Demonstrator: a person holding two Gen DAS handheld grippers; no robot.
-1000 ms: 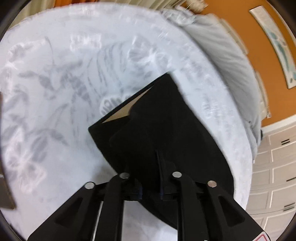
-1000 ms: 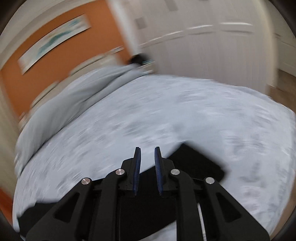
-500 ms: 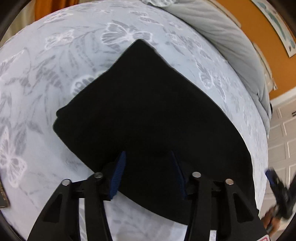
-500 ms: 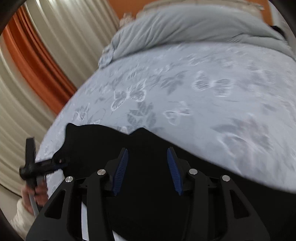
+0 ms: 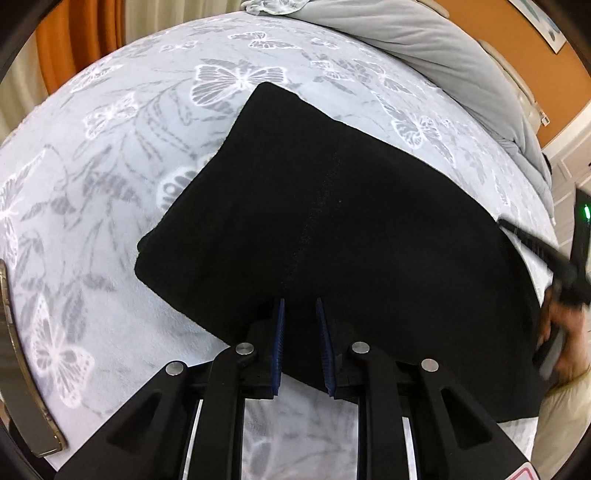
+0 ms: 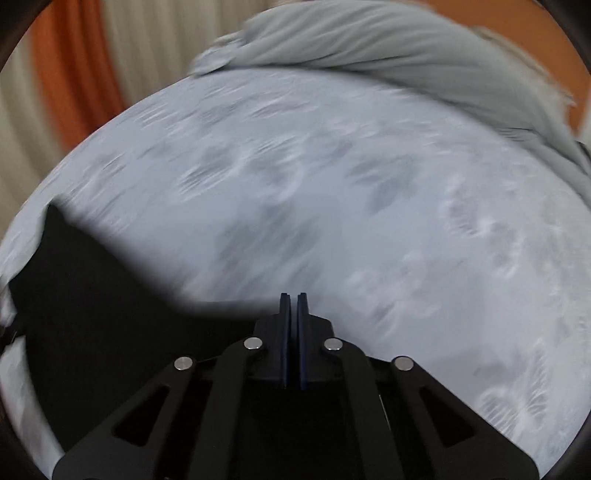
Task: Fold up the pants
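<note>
The black pants (image 5: 332, 221) lie folded flat on the bed, a seam running down their middle. My left gripper (image 5: 300, 306) hovers over their near edge, its jaws a small gap apart and empty. In the left wrist view the right gripper (image 5: 532, 240) and the hand holding it show blurred at the pants' right end. In the right wrist view, which is blurred, my right gripper (image 6: 293, 295) has its blue pads nearly touching with nothing seen between them. The pants (image 6: 92, 295) lie below and to its left.
The bed has a pale blue butterfly-print cover (image 5: 110, 155). A grey duvet (image 5: 461, 48) is bunched at the far side. Orange and cream curtains (image 5: 74, 33) hang at the back left. A wooden edge (image 5: 22, 369) shows at the lower left.
My left gripper let go of the pants and opened, then narrowed to a small gap. My right gripper opened, then shut, and swung to the right. The pants now lie flatter.
</note>
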